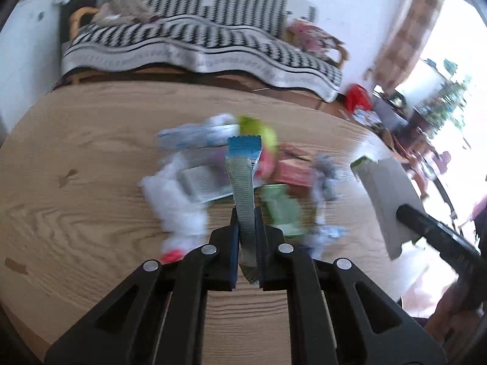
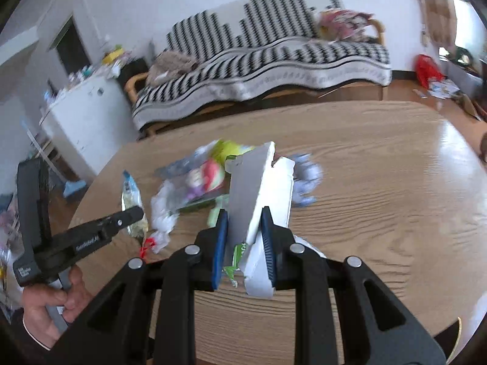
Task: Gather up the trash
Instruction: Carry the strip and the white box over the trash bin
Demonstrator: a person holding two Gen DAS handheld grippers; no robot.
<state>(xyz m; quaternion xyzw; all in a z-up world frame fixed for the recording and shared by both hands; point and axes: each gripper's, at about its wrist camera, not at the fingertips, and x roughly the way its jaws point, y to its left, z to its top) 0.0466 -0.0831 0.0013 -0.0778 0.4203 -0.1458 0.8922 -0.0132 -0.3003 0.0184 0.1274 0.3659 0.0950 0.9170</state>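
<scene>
Left wrist view: left gripper (image 1: 247, 228) is clamped on a thin silver foil wrapper w/ a blue serrated top edge (image 1: 243, 179), held upright above the round wood-grain table (image 1: 91, 164). Right gripper (image 2: 245, 228) is pinched on a torn white cardboard carton w/ a green printed flap (image 2: 258, 188), also lifted off the tabletop. Rest of the trash sits in a loose pile mid-table, just past both grippers: crumpled white plastic bag w/ a red tie (image 1: 179, 210), green-and-pink snack packet (image 2: 213, 170), crumpled grey-blue paper wad (image 2: 304, 179), flat green pack (image 1: 281, 210).

Judgement on doing this step well: both hands look loaded, so each piece prob. needs carrying to wherever trash is being gathered. No bin shows in either view, so the drop spot can't be named. Keep both grips firm; foil is slippery & held low on its length, so tilting fast could let it slide. Carton is gripped across a torn, folded part, and could crumple or shed the green flap if squeezed harder or swung. Lift clear of the pile so nothing gets dragged.

Hard to read: heavy motion blur on the pile, so item count & labels are unclear. Foil's lower end is hidden betw. the pads. Near table edge is blocked by gripper bodies.
</scene>
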